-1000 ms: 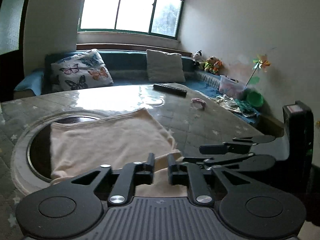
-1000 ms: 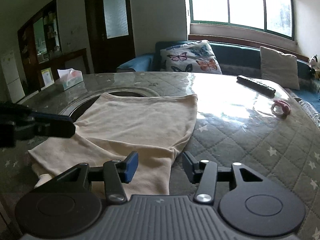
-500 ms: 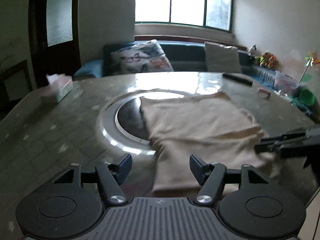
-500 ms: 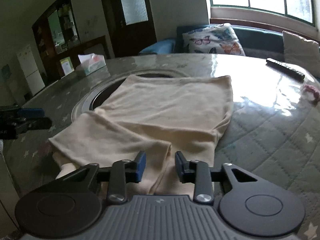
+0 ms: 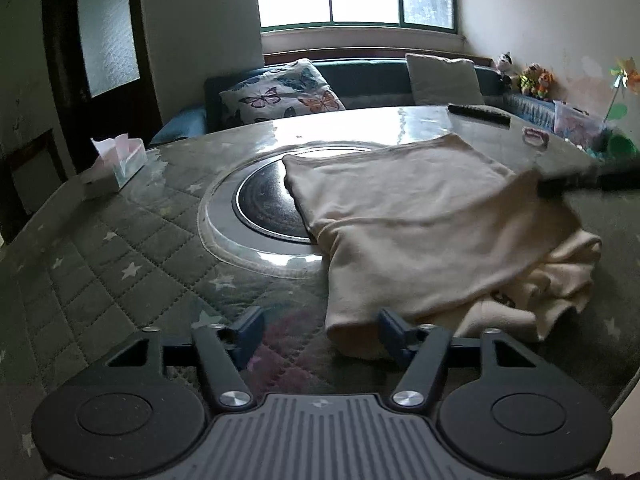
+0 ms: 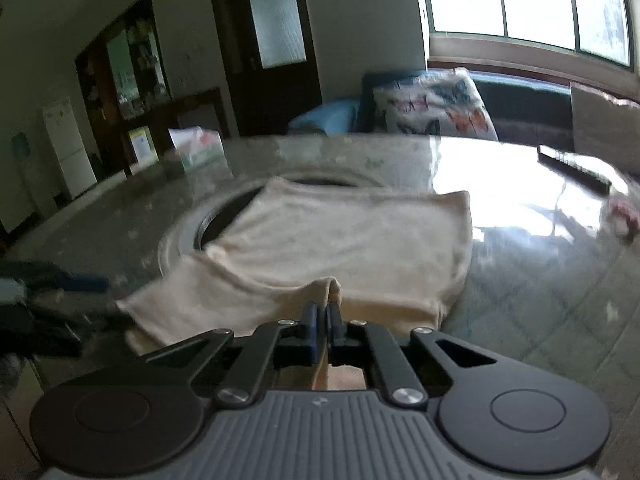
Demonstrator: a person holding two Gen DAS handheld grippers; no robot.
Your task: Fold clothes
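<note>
1. garment lies on the round table, its far left corner over the inset disc at the table's middle
2. tissue box on the table's far left, well apart from the garment; remote at the far right edge; small item near it
3. left gripper at the near edge, garment's near corner beside its right finger
4. right gripper at the garment's near hem, fold between its fingers
5. sofa behind the table, butterfly cushion left, plain cushion right

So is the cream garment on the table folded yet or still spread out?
Partly folded: the cream garment lies mostly flat, its near end bunched in layers, and the right gripper pinches a raised fold.
</note>
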